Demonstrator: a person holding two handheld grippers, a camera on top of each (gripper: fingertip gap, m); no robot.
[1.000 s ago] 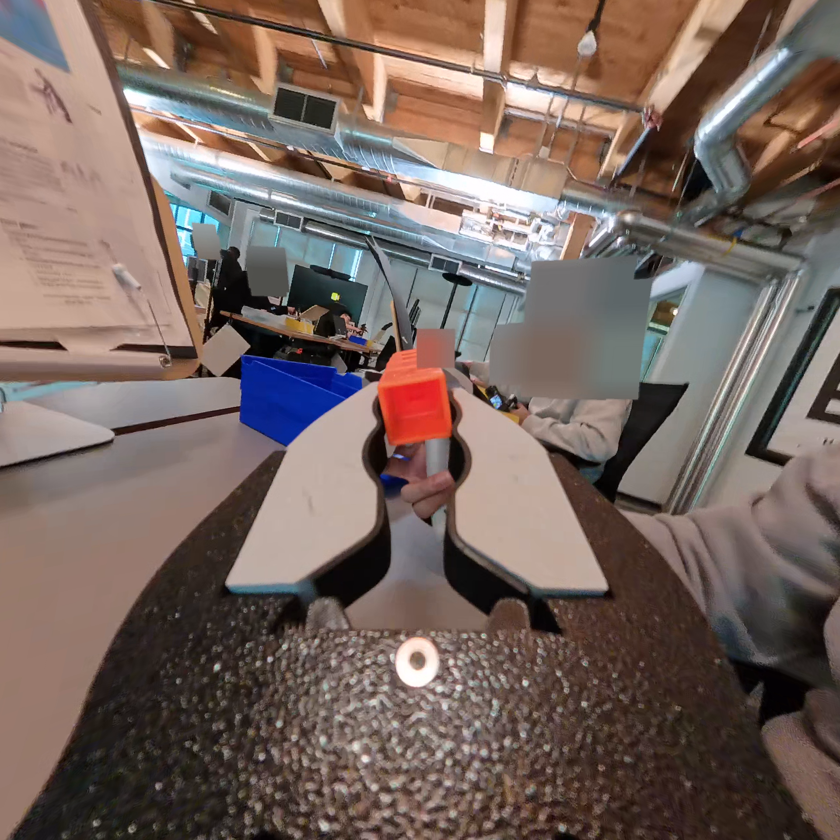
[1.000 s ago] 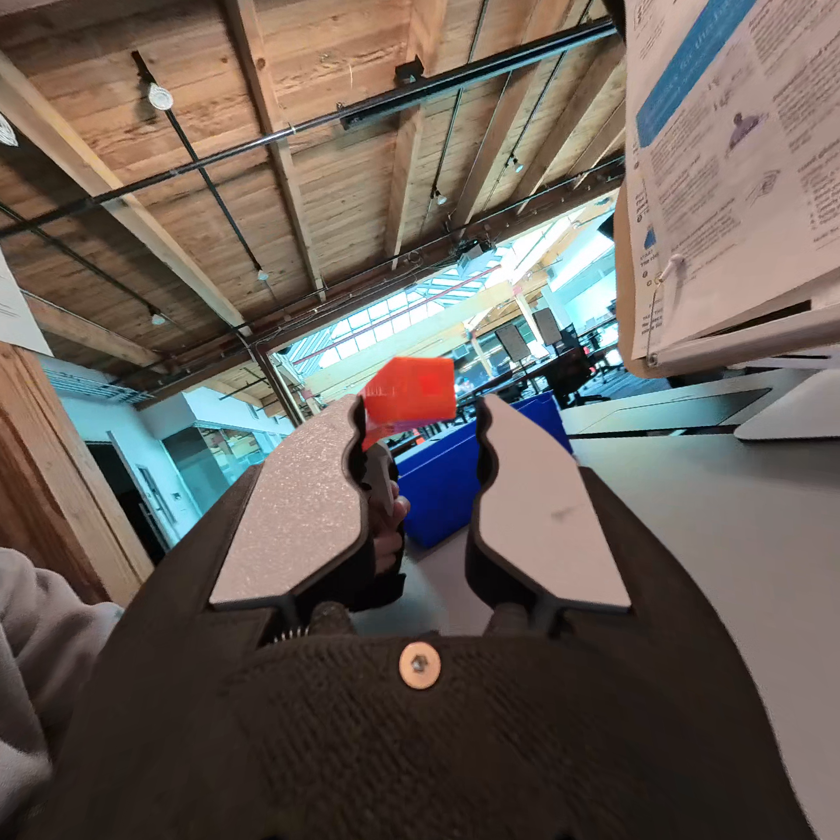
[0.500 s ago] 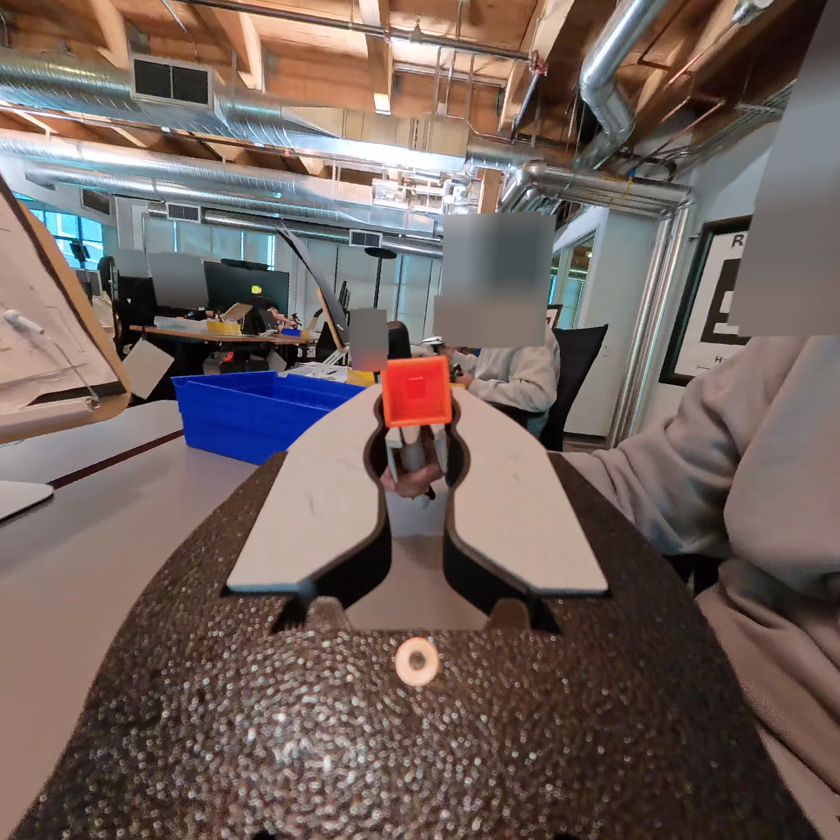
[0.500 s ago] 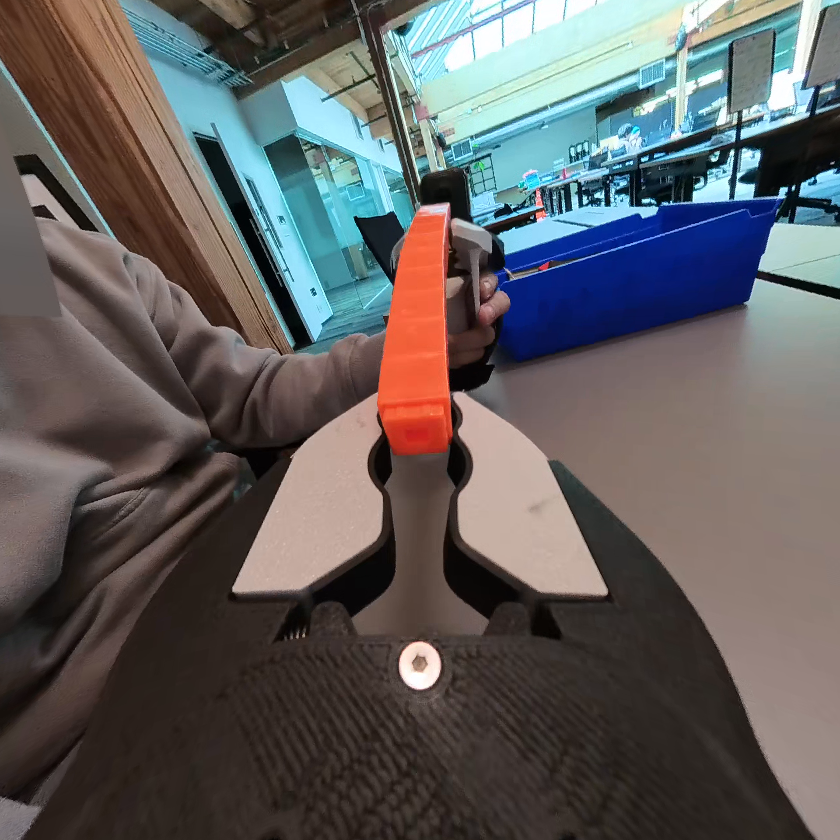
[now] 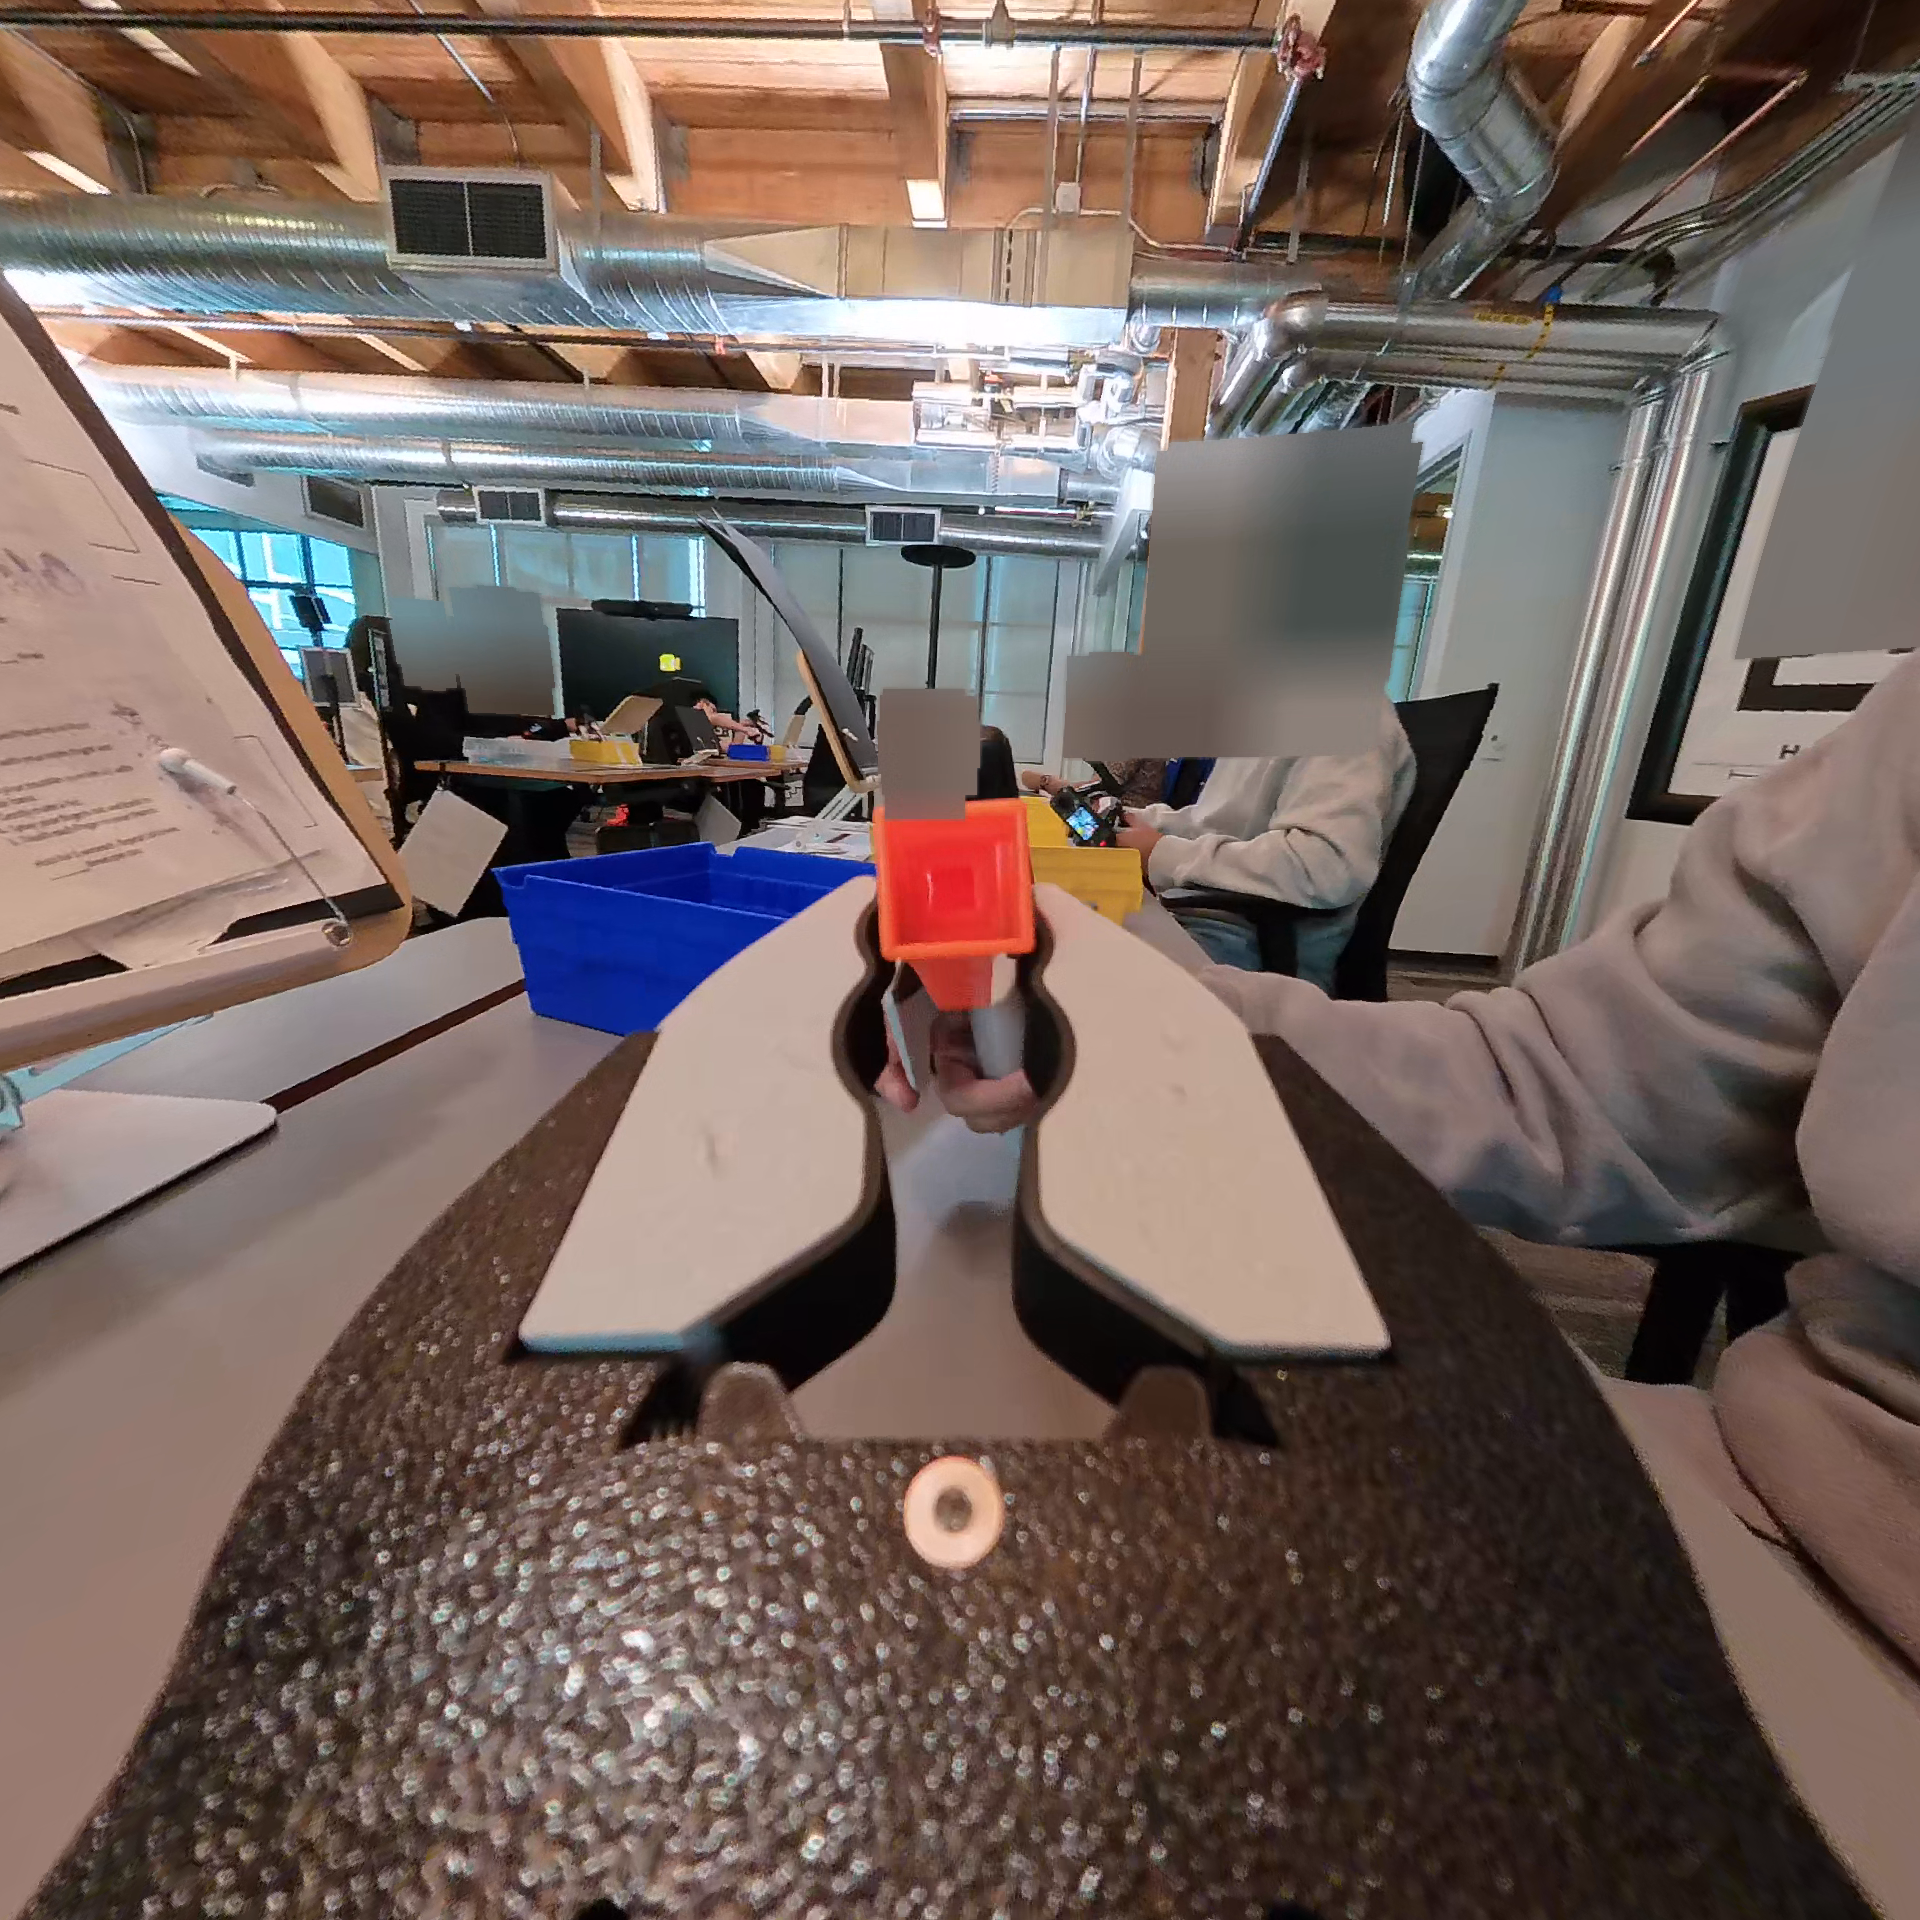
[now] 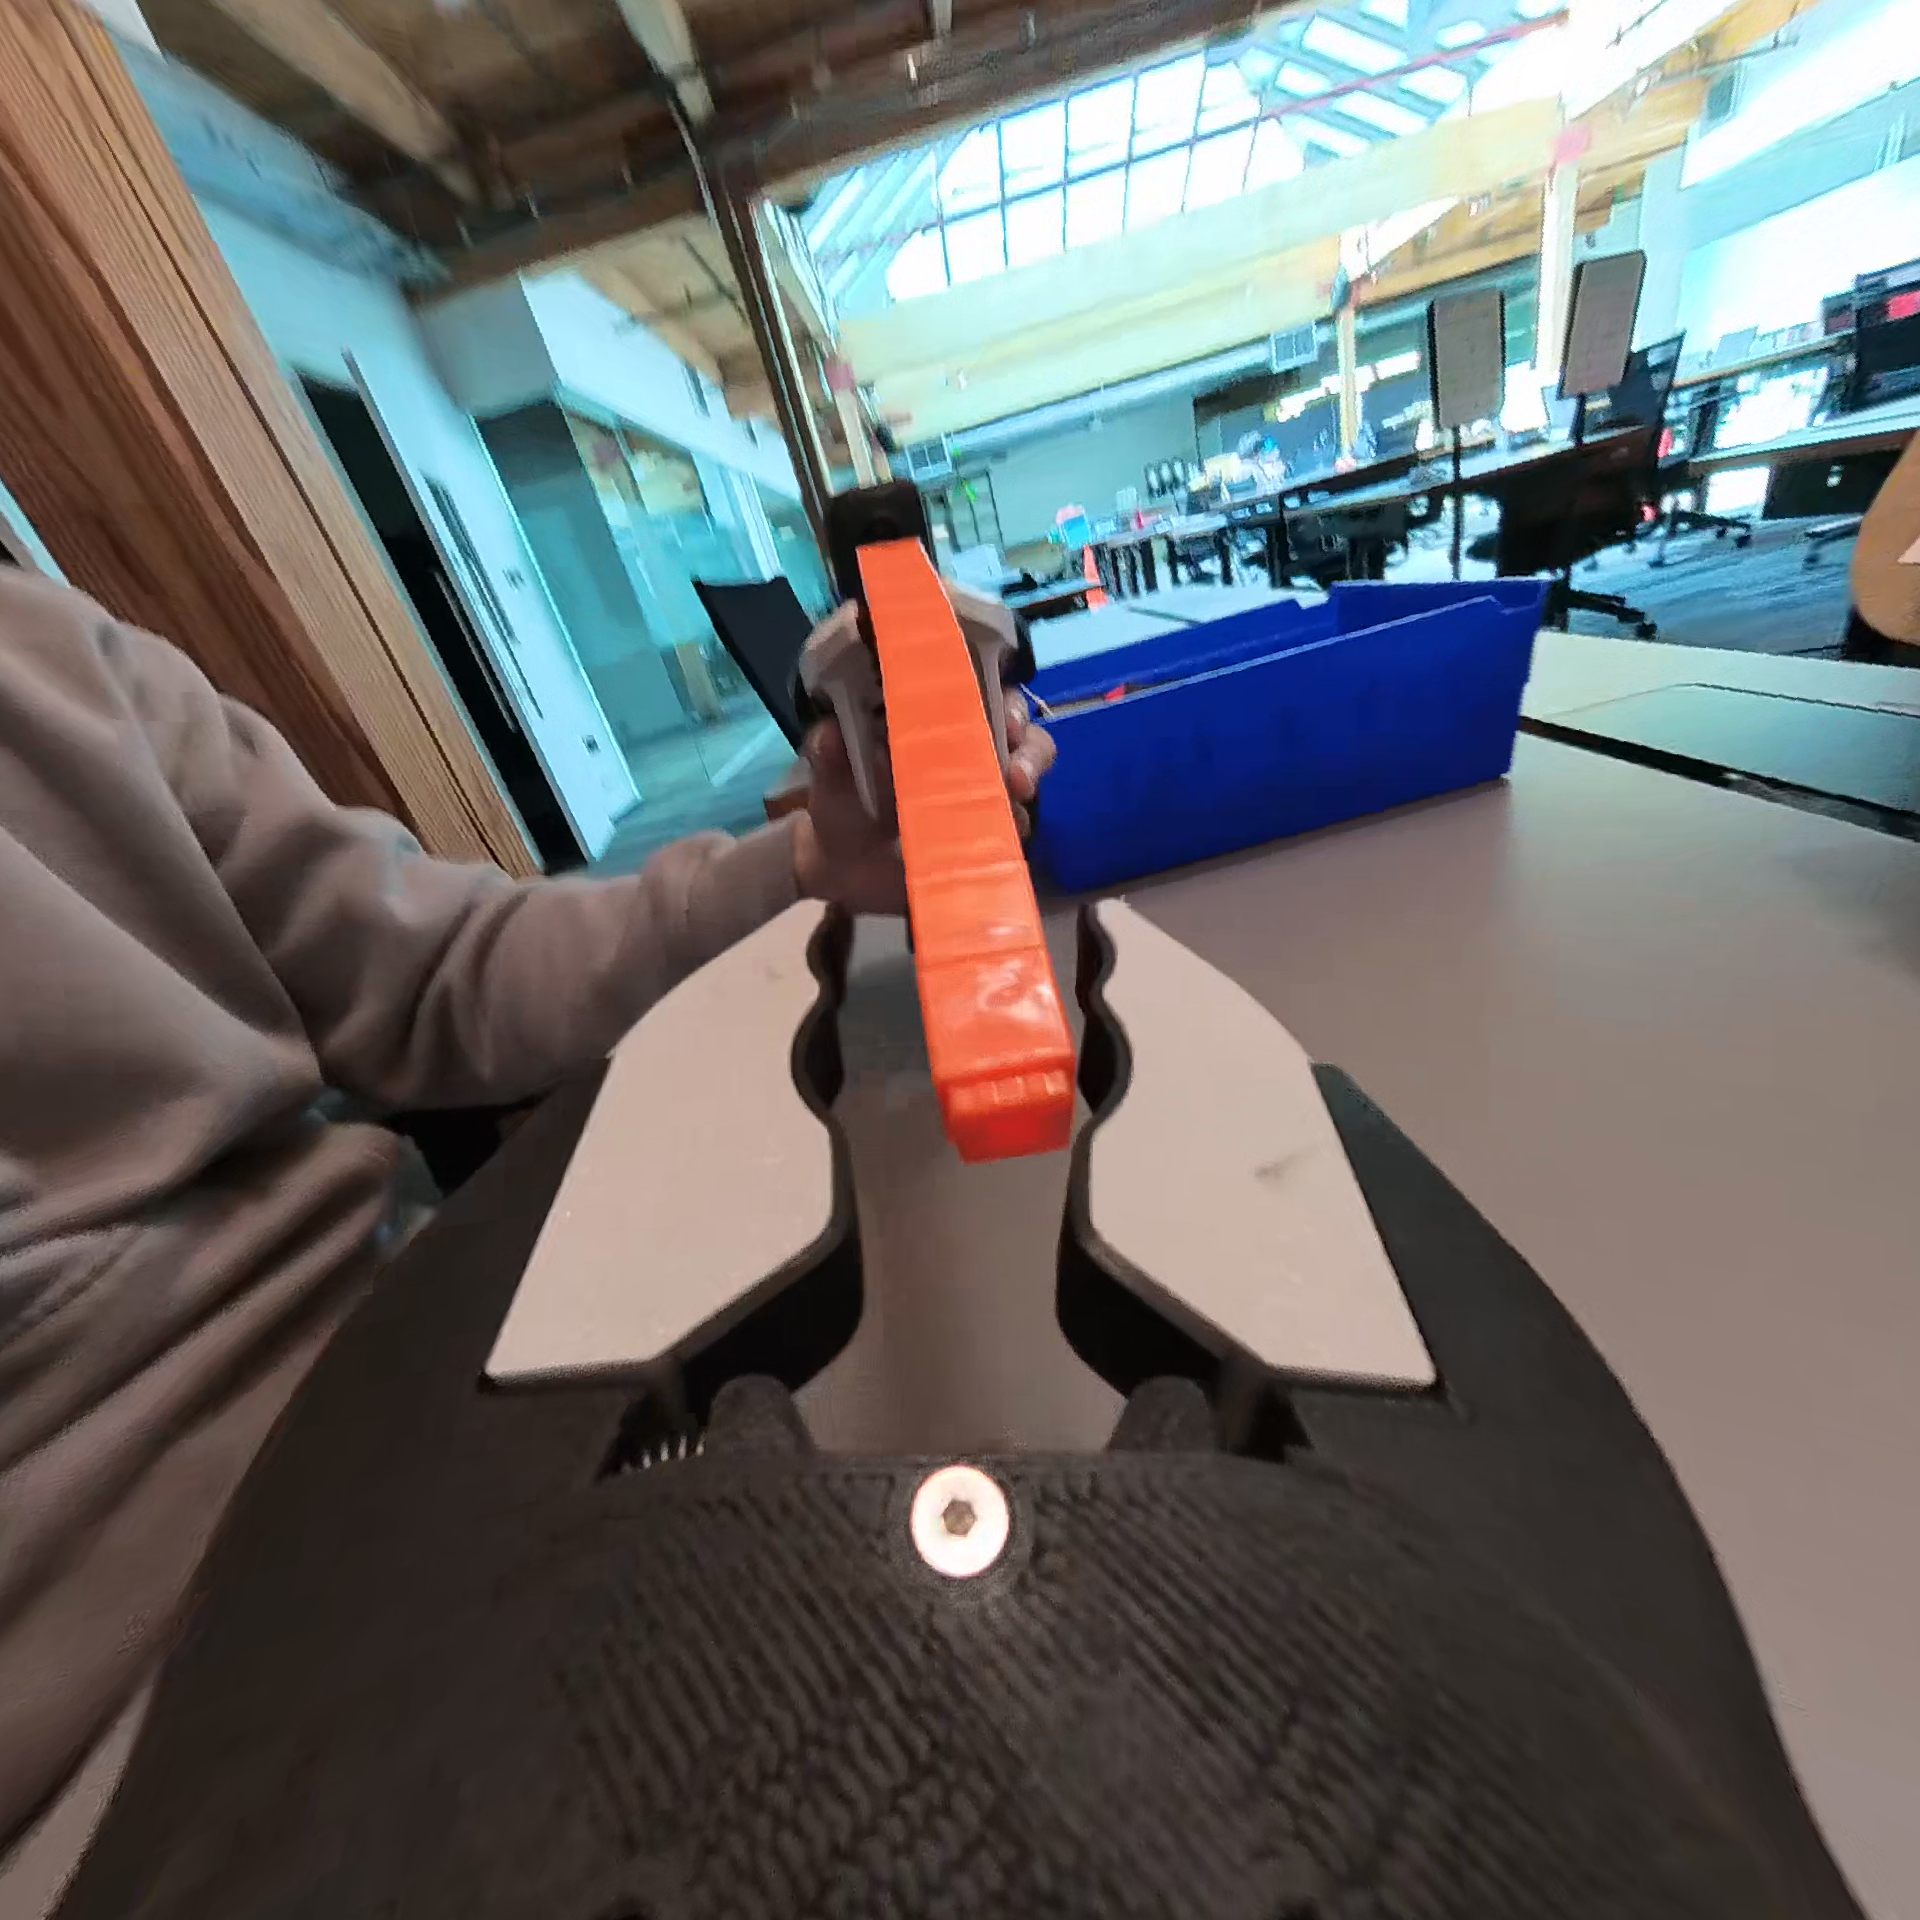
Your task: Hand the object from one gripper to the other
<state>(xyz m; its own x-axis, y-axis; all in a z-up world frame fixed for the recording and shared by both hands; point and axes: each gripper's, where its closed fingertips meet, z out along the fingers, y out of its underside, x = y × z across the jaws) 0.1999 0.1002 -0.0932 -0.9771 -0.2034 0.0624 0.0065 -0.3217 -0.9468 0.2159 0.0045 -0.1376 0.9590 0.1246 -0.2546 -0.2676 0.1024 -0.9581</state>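
Orange bar hangs in air over the tabletop, long axis running gripper to gripper. Left gripper is clamped on the far end. Right gripper straddles the near end, jaws apart, bar against its right finger.

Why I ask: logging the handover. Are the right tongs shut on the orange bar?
No, the right tongs stand open around the orange bar, with a gap showing beside it.
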